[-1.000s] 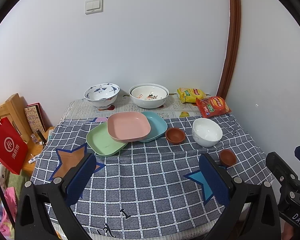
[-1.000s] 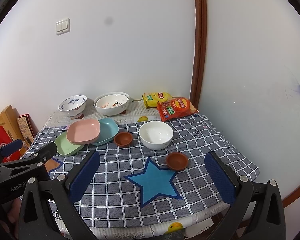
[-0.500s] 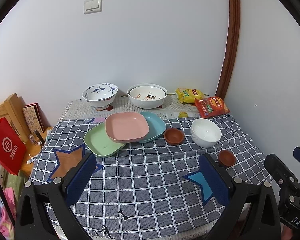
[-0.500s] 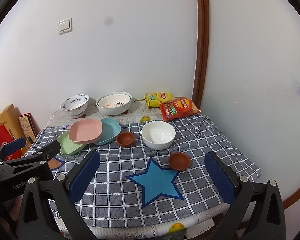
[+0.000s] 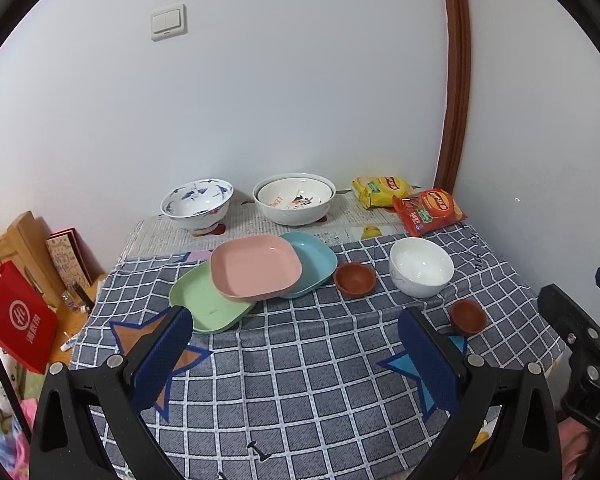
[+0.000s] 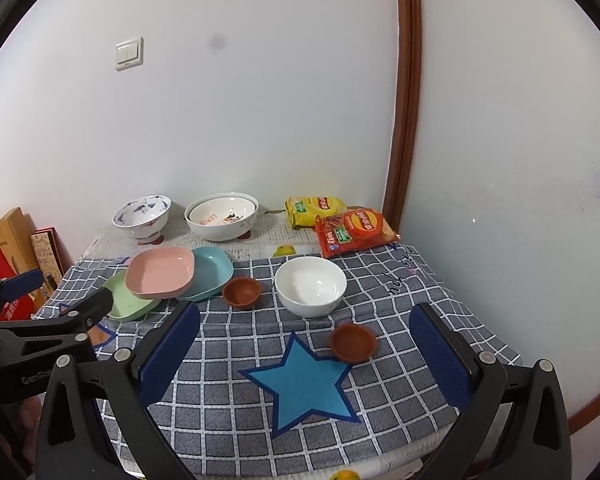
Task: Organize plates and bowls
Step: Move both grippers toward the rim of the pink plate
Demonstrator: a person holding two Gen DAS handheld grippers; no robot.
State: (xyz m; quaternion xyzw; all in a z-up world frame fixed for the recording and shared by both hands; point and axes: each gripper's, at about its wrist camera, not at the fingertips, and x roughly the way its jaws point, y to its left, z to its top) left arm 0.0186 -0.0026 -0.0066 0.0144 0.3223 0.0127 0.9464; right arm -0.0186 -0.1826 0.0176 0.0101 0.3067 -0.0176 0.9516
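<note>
Your tabletop [image 5: 300, 380] carries 3 overlapping plates — pink plate [image 5: 256, 266] on top — then the white bowl [image 5: 421, 267], then 2 brown cups [image 6: 353, 342]. Your left tongs [image 5: 296, 354] and right tongs [image 6: 306, 354] hover released — both empty.

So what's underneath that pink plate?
The pink plate overlaps a green plate and a blue plate. Anything beneath its middle is hidden.

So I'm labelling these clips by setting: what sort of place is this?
Most likely a room corner in a home, not a lab. A small table under a checked star-print cloth holds mixed household bowls and plates, with crisp packets behind, a wall light switch and a red shopping bag.
</note>
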